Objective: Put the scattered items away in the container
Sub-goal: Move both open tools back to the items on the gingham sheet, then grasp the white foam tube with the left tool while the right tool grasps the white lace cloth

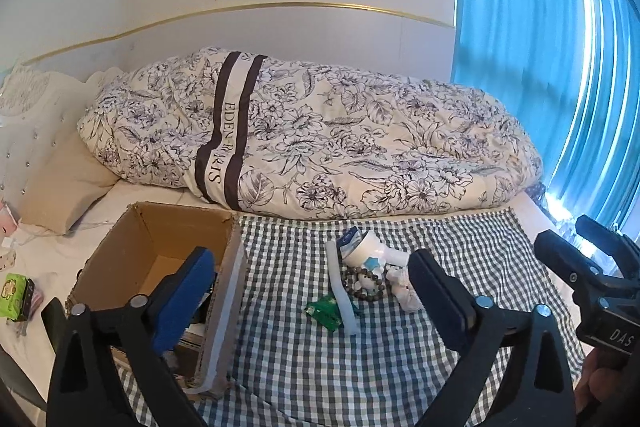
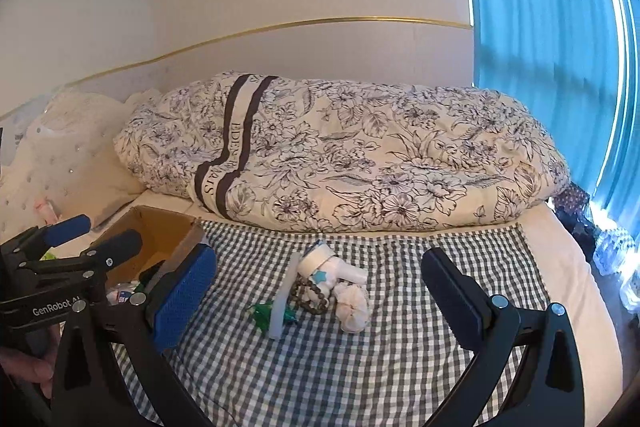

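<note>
1. Both grippers are wide apart and hold nothing: the left gripper and the right gripper.
2. The small things lie in a pile on the checked cloth, just beside the cardboard box.
3. The bead bracelet looks light and floppy. Pinch one side.
4. The white bottle looks hard and smooth. Grab its middle.

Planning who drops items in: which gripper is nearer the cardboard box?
Left. The left gripper has one finger over the cardboard box; the right gripper sits farther right, facing the pile.
</note>
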